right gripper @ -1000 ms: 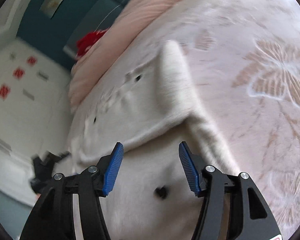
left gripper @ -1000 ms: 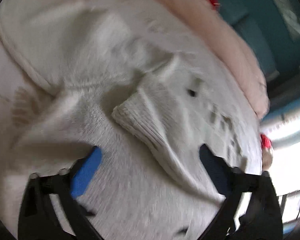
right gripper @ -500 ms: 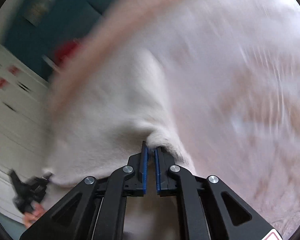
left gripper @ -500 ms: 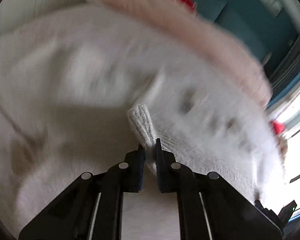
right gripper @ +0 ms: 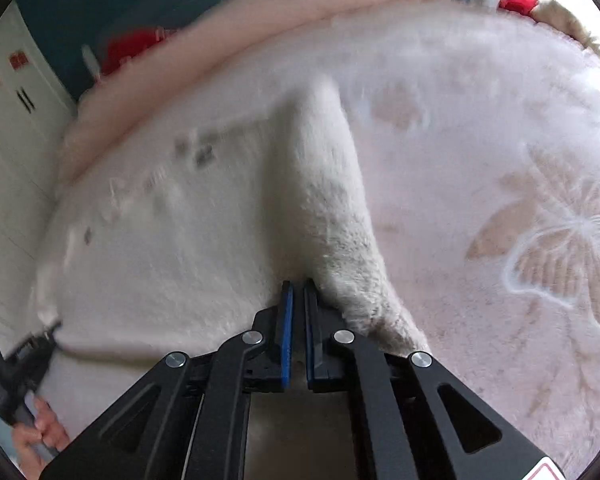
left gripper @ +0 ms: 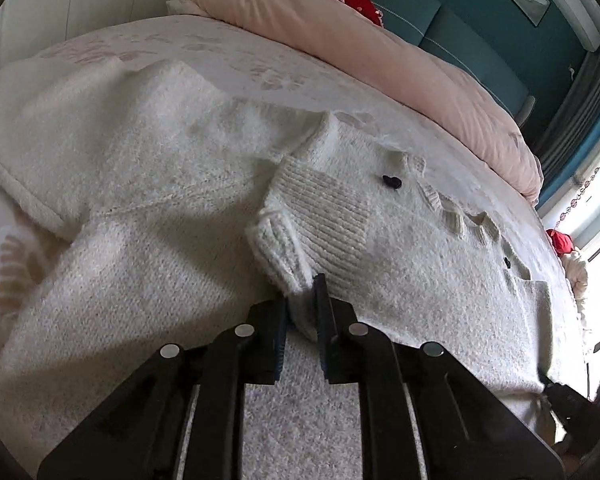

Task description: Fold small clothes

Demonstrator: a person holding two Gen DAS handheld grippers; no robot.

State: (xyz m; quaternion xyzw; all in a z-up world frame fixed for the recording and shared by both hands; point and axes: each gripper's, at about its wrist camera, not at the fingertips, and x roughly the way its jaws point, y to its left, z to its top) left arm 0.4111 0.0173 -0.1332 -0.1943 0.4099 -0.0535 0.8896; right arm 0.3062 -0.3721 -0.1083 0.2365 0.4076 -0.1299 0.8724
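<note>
Both jaws, spread a second ago, now pinch the sweater (left gripper: 380,240): left gripper (left gripper: 302,300); right gripper (right gripper: 297,300).

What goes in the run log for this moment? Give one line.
stage: grasp for fold | left hand-held gripper: shut on sweater cuff | right hand-held gripper: shut on sweater fabric | surface: bedspread

White sweater (left gripper: 148,168): fluffy knitted wool-like cloth, matt; ribbed cuff (left gripper: 324,216) of coarser knit; small glossy dark buttons (left gripper: 391,181). Bedspread (right gripper: 500,200): soft, short-piled pink cloth with a woven butterfly pattern, matt. Pink duvet (left gripper: 380,52) at 12 o'clock: smooth cloth, creased. Left gripper (left gripper: 302,308) and right gripper (right gripper: 296,304): matt black plastic, bright metal pins, blue rubbery pads (right gripper: 286,320).
</note>
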